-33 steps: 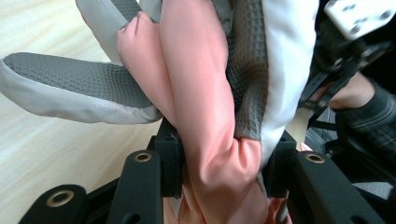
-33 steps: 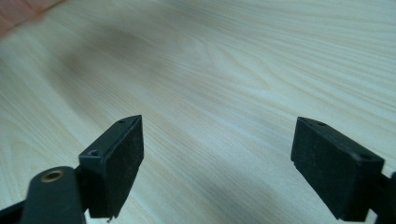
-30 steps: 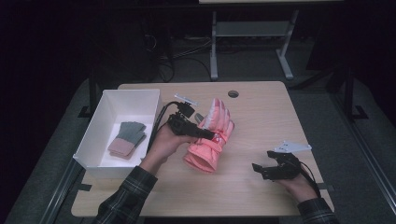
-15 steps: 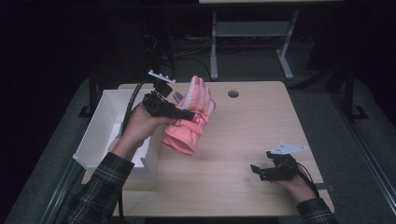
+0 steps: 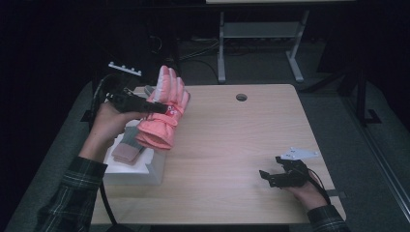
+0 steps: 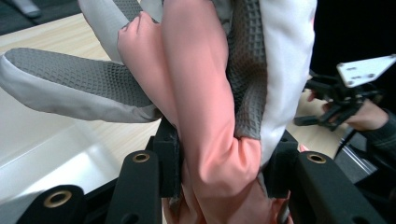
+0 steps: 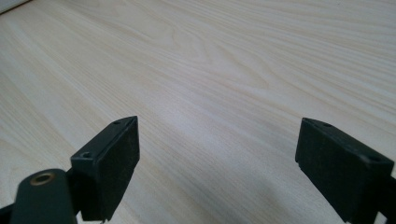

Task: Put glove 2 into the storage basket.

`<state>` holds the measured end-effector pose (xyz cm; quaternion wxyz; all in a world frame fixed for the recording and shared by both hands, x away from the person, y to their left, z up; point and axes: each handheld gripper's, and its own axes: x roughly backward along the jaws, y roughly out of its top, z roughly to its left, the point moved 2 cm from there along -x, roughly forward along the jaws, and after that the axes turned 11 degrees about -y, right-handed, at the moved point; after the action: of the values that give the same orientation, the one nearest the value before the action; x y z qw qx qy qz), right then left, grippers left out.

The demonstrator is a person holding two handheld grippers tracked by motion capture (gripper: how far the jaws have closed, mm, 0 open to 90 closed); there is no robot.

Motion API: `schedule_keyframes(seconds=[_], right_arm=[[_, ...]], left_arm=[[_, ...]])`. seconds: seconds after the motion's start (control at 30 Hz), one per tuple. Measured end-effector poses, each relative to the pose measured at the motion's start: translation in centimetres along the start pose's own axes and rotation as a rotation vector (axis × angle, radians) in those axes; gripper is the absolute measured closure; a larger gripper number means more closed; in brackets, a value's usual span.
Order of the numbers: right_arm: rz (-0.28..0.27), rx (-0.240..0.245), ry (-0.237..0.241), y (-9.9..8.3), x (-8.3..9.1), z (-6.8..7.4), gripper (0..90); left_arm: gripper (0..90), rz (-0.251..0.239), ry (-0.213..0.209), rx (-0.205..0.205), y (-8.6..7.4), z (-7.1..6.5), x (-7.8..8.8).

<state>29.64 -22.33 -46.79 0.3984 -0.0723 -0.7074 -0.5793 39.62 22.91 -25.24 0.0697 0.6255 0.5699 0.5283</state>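
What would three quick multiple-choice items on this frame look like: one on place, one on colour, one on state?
1. Where is the padded salmon-pink ski glove with grey palm?
A. Flat on the middle of the table
B. Held up over the open white box at the table's left edge
C. On the floor

2. What colour is the textured grip patch on the glove's fingers?
A. Dark grey
B. Blue
C. Yellow

3. How do the jaws of the right gripper stand?
A. Shut on the glove
B. Shut on nothing
C. Open, with nothing between them

Answers:
1. B: the high view shows the left gripper clamping the glove in the air above the box.
2. A: the left gripper view shows dark grey waffle texture.
3. C: the right gripper view shows bare light wooden table between the spread jaws.
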Motion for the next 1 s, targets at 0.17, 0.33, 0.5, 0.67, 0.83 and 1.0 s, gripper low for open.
schedule_keyframes(seconds=[0.17, 0.33, 0.5, 0.67, 0.83, 1.0], right_arm=[[0.0, 0.006, -0.001, 0.0, -0.1, 0.1, 13.6], [0.006, 0.001, -0.008, 0.0, -0.1, 0.1, 13.6], [0.002, 0.003, -0.011, 0.0, -0.1, 0.0, 13.6], [-0.004, 0.004, -0.017, 0.0, 0.0, -0.1, 13.7], [-0.005, 0.004, -0.018, 0.0, -0.1, -0.2, 13.7], [-0.002, 0.012, -0.018, 0.0, 0.0, -0.1, 13.7]], left_arm=[[57.6, -0.037, 0.035, 0.035, -1.1, 1.5, 2.6], [57.6, -0.053, 0.087, 0.074, -2.3, 3.7, 4.2], [57.5, -0.024, 0.117, 0.105, -3.8, 5.8, 3.7], [57.3, 0.003, 0.125, 0.143, -5.4, 7.9, 2.3], [57.0, 0.048, 0.147, 0.178, -6.8, 9.6, 0.6], [56.8, 0.088, 0.141, 0.199, -8.2, 11.0, -1.3]])
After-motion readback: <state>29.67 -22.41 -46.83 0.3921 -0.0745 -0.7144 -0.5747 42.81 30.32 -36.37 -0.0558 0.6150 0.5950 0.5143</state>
